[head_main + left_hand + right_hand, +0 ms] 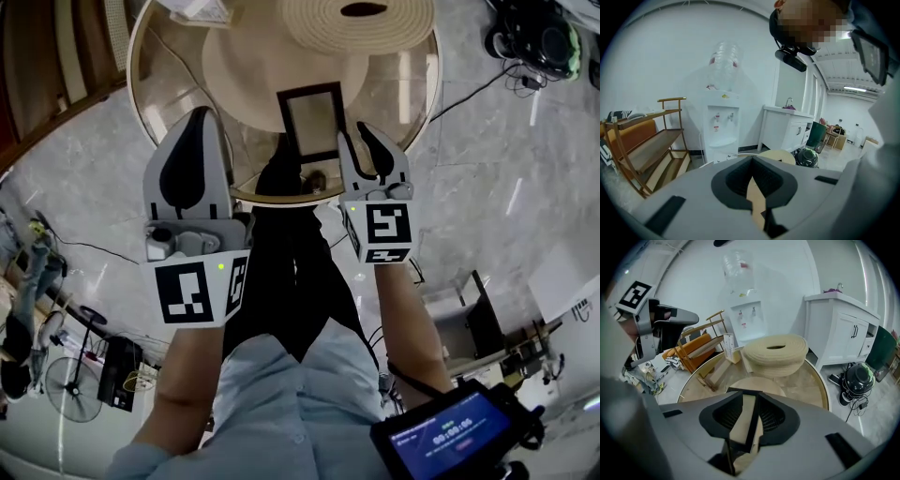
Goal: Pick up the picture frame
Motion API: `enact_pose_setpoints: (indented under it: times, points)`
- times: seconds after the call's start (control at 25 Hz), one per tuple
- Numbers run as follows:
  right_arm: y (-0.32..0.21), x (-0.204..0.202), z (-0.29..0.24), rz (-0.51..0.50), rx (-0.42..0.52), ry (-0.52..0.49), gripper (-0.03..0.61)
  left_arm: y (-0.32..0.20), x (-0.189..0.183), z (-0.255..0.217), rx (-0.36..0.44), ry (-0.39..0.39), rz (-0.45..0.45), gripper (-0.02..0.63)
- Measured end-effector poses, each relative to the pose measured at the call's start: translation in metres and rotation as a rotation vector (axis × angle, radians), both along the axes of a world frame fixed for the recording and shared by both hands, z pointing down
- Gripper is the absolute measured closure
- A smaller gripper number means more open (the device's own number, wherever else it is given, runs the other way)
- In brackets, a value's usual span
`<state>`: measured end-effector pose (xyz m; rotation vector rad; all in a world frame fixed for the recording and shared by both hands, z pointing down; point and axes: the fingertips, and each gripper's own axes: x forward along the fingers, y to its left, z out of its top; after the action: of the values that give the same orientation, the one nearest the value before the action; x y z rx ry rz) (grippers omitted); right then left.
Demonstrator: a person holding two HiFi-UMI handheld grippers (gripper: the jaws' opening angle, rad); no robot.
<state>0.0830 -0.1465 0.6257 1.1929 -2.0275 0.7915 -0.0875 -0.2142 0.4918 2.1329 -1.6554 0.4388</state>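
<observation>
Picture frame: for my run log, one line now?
picture frame: on table | right gripper: open, over it | left gripper: shut

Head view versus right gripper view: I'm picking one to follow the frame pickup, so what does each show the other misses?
Only the head view: the person's blue shirt and a dark handheld screen. Only the right gripper view: a white water dispenser and a white cabinet. Both: the black rectangular picture frame on the round glass table, and the coiled beige woven mat.
</observation>
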Motion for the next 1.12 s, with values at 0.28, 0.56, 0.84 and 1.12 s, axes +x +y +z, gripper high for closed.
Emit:
enact_pose_setpoints:
  times: [0.28, 0.56, 0.84, 1.12]
  points:
    - [0.015, 0.006, 0.038, 0.004, -0.062, 0.009, 0.460, 0.004, 0.000, 0.031, -0.046, 0.005, -0.013, 0.603]
    - [0.032, -0.005, 0.057, 0.003, -0.135, 0.023, 0.451, 0.008, -0.021, 0.040, -0.075, -0.014, -0.020, 0.603]
    - [0.042, -0.022, 0.068, 0.010, -0.157, 0.020, 0.453, 0.017, -0.043, 0.042, -0.094, -0.019, -0.025, 0.603]
    - [0.039, -0.024, 0.070, 0.036, -0.152, -0.015, 0.456, 0.016, -0.046, 0.044, -0.103, -0.010, -0.027, 0.603]
